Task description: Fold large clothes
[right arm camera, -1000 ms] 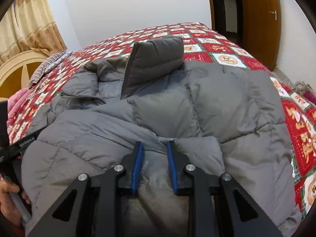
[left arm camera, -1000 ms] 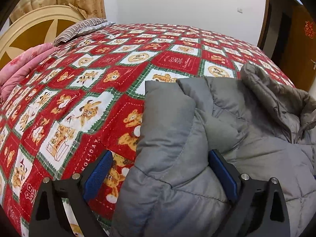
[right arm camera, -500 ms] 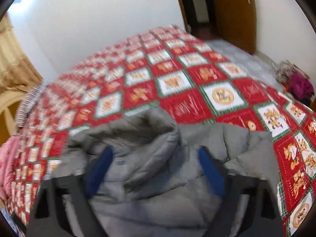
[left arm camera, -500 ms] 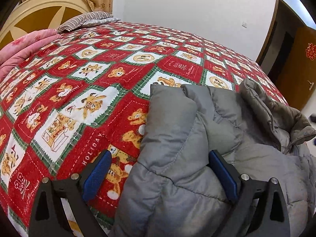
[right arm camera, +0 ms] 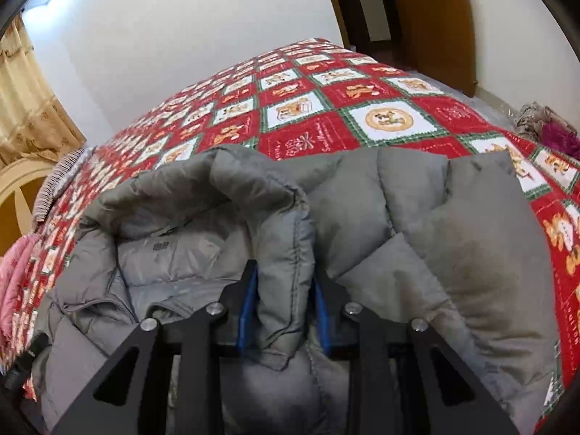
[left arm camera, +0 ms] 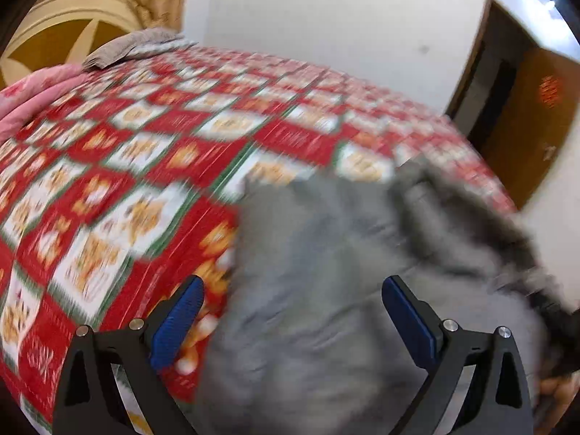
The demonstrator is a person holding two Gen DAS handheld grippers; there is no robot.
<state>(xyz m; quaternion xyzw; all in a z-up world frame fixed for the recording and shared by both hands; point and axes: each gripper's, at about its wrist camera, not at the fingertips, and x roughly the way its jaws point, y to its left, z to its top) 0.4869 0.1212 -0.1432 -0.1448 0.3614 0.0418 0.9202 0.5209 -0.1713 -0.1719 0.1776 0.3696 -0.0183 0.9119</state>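
A grey puffer jacket (right arm camera: 453, 253) lies on a bed with a red teddy-bear quilt (right arm camera: 326, 116). My right gripper (right arm camera: 284, 301) is shut on the jacket's hood edge (right arm camera: 279, 239), its blue pads pressing a thick fold of it. In the blurred left wrist view the jacket (left arm camera: 319, 290) fills the lower right, on the quilt (left arm camera: 145, 181). My left gripper (left arm camera: 290, 311) is open wide above the jacket's left side, holding nothing.
A curved wooden headboard (left arm camera: 61, 40), a striped pillow (left arm camera: 127, 45) and a pink blanket (left arm camera: 32, 98) are at the bed's far left. A wooden door (right arm camera: 435, 18) stands at the right. A pile of clothes (right arm camera: 543, 127) lies on the floor.
My right gripper let go of the jacket's body, opened, moved up to the hood and shut on its edge. My left gripper stays open and is moving, so its view blurs.
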